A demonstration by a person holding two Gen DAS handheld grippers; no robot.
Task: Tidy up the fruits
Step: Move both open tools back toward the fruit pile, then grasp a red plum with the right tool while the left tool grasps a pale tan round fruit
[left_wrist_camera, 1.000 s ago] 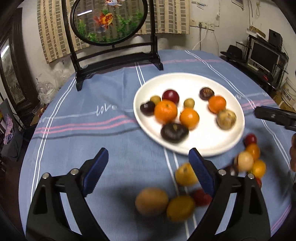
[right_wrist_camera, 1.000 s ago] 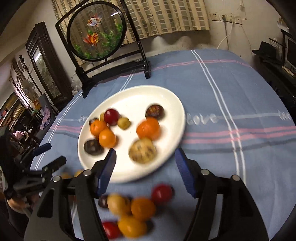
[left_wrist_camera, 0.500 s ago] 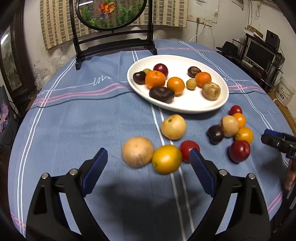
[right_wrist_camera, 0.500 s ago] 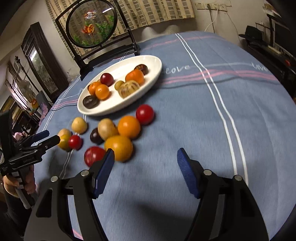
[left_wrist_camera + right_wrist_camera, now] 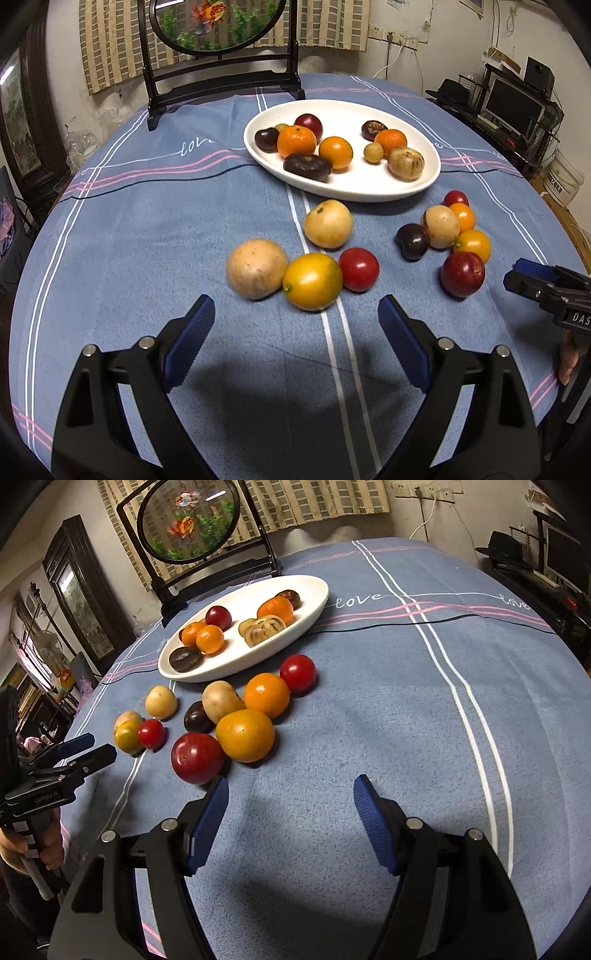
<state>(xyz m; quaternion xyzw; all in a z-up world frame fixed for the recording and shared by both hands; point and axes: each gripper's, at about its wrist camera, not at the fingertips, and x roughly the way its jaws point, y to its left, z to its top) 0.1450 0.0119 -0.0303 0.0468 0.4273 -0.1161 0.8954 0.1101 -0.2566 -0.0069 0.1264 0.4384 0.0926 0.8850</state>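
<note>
Blue-padded jaws of left gripper (image 5: 295, 325) and right gripper (image 5: 290, 799) gape empty over loose round fruits (image 5: 312, 280) on the blue-clothed tabletop (image 5: 147, 229); approach stage; next, grasp one for the white oval plate (image 5: 413, 188).

The round fish panel (image 5: 218, 22) is running past the top edge of the left wrist view. A small yellowish fruit (image 5: 281, 127) is sitting mostly hidden behind the mandarin (image 5: 296, 141). The right gripper (image 5: 546, 288) is being cropped by the right edge.
</note>
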